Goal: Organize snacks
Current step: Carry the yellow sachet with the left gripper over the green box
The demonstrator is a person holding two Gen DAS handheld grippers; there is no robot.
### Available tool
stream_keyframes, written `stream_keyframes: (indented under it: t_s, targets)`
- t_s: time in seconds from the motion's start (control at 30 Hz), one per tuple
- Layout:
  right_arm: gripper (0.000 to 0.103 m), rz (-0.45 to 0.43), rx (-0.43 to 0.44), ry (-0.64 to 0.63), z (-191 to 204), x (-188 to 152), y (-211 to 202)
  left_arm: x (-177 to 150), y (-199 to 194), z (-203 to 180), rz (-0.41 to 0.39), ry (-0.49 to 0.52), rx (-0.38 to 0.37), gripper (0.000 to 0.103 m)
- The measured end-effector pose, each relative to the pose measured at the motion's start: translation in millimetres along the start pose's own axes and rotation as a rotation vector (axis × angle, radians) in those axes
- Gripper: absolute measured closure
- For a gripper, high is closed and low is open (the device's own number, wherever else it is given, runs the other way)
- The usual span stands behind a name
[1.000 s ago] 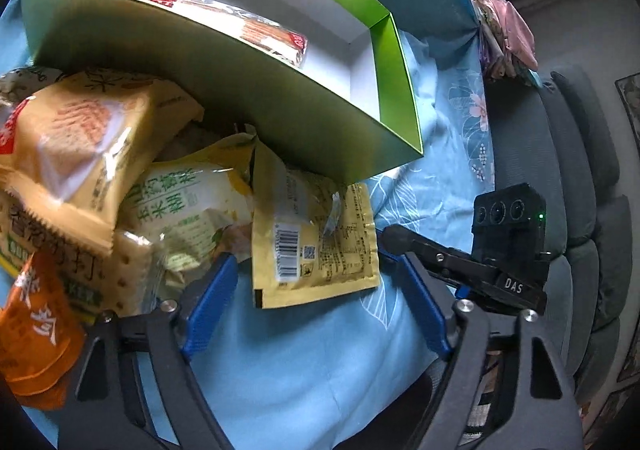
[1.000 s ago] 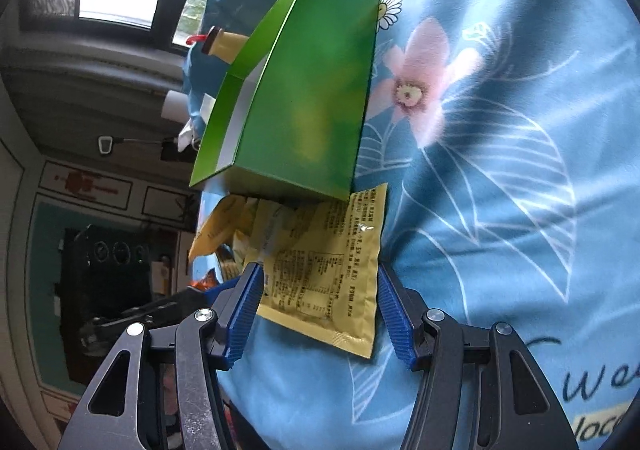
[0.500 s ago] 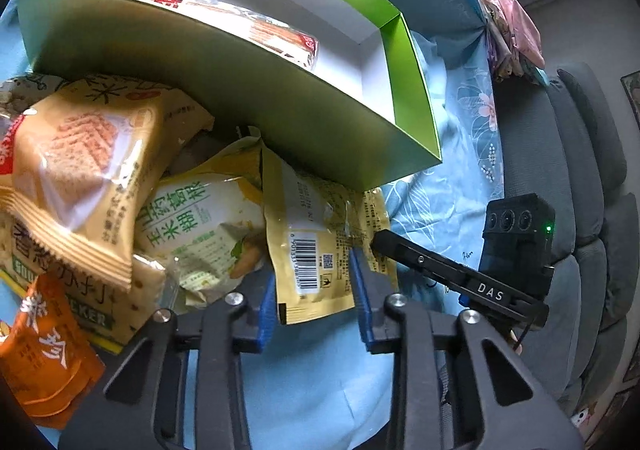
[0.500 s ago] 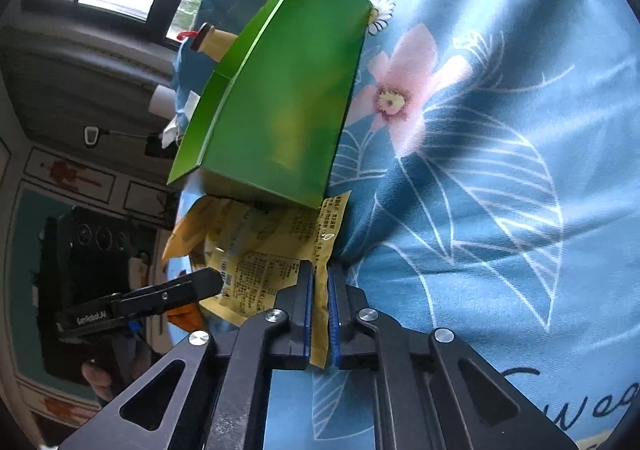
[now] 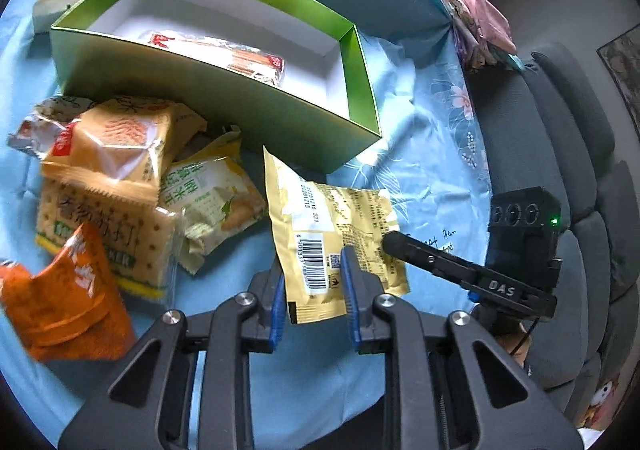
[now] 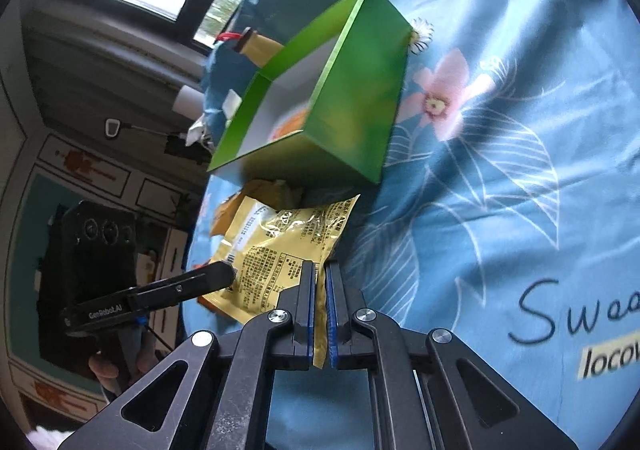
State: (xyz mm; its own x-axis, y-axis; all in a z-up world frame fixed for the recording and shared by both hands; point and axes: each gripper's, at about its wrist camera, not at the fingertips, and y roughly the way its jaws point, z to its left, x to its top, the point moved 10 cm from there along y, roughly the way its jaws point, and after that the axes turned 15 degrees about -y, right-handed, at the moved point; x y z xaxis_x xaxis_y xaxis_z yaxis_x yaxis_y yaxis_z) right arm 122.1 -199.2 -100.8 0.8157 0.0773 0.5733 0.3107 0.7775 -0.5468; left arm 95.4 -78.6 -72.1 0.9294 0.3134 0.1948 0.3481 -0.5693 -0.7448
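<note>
- My left tool (image 5: 314,292) is closing, its blue pads on either side of the barcode end of a flat pale-yellow foil snack packet (image 5: 332,226), which sits between them.
- My right tool (image 6: 319,314) is clenched tight on the same packet (image 6: 280,246), pinching its thin edge between the blue pads.
- So I have the packet gripped from two sides; in the left wrist view the right tool (image 5: 390,242) reaches in from the right and meets the packet's printed side.
- The packet hangs just in front of the near corner of the open green cardboard box with a white inside (image 5: 216,105), outside it and above the light-blue flowered cloth (image 5: 432,169).
- Inside the box lies one clear-wrapped red and white snack pack (image 5: 224,53).
- To the left of the held packet I see a loose pile on the cloth: an orange-tan biscuit bag (image 5: 116,145), a pale green and white snack bag (image 5: 208,201), a cracker pack with a yellow band (image 5: 108,242) and a crumpled orange bag (image 5: 60,298).
- A grey cushioned sofa (image 5: 560,153) runs along the right.
</note>
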Motion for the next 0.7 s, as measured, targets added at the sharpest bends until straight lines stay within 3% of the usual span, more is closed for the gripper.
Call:
stream_keyframes:
  t_s: [0.7]
  targets:
    - [0.096, -0.051, 0.022, -0.124, 55, 32, -6, 12, -50, -7, -0.108, 0.013, -0.031, 0.081]
